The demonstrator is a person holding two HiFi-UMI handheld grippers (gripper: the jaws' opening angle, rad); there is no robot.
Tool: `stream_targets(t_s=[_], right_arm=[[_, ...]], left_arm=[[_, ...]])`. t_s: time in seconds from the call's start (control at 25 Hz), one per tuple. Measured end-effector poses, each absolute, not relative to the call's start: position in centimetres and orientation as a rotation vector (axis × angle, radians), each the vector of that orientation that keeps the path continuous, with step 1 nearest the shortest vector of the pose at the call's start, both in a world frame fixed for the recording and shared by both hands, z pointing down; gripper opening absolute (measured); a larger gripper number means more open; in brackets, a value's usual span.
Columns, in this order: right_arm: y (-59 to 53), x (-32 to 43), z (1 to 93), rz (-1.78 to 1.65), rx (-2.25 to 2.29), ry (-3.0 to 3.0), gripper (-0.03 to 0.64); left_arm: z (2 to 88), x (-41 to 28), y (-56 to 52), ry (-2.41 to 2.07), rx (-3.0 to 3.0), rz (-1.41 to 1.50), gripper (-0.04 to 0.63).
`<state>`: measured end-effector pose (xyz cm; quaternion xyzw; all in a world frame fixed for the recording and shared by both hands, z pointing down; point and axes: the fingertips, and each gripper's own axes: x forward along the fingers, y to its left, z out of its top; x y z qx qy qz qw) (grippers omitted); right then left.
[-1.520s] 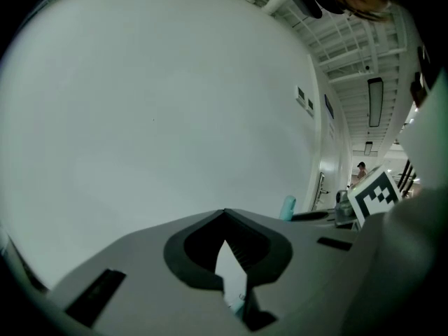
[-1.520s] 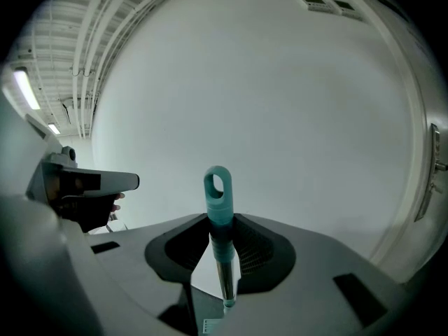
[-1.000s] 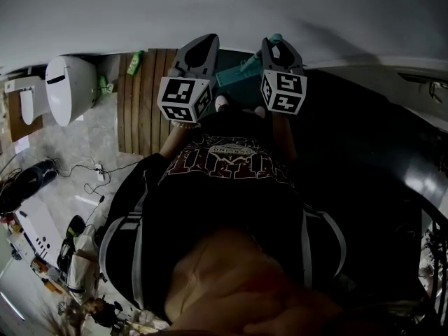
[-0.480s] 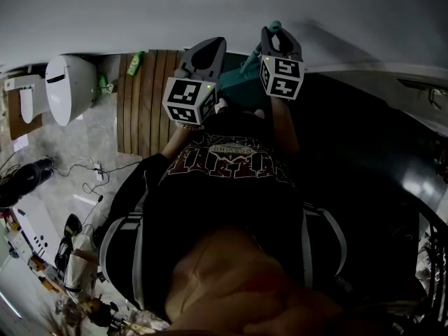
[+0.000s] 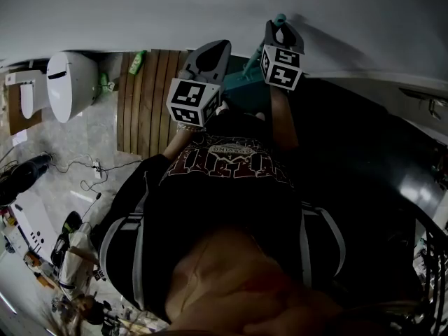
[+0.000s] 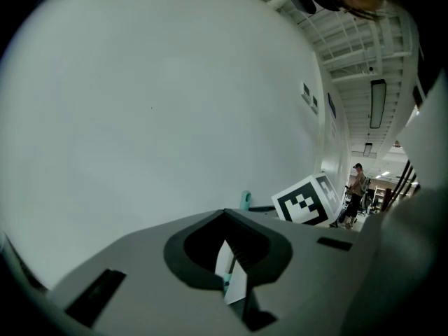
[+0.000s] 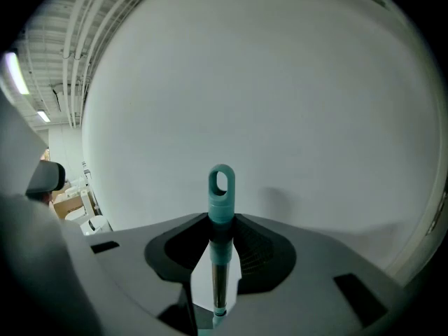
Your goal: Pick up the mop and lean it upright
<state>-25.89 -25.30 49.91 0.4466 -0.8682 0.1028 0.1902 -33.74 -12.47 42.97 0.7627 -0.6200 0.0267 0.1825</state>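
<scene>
While right gripper (image 7: 221, 224) pinches the mop (image 7: 221, 191) near the white wall (image 5: 140, 12), left gripper (image 6: 225, 243), pressed together, hangs above the wooden mat (image 5: 147, 103).

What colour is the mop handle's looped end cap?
Teal, the mop handle's plastic looped cap; right gripper view shows best.

Mock bathroom inside industrial hall: toilet (image 5: 70, 86), slatted wooden mat (image 5: 148, 103); exposed ceiling pipes (image 7: 84, 40), strip light (image 6: 378, 103).

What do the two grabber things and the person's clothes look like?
The left gripper and the right gripper are grey pointed shells with dark ridged insides. The left one's cube and the right one's cube are white with black square markers. The person wears a black T-shirt with pale lettering.
</scene>
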Motion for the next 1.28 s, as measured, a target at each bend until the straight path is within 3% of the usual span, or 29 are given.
stream_targets(t_s=[1.28], right_arm=[[-26.6,-24.6,49.2,0.338,1.319,-2.449,0.118]], left_arm=[[43.0,-33.6,-13.7,-1.748,2.142,0.056,0.046]])
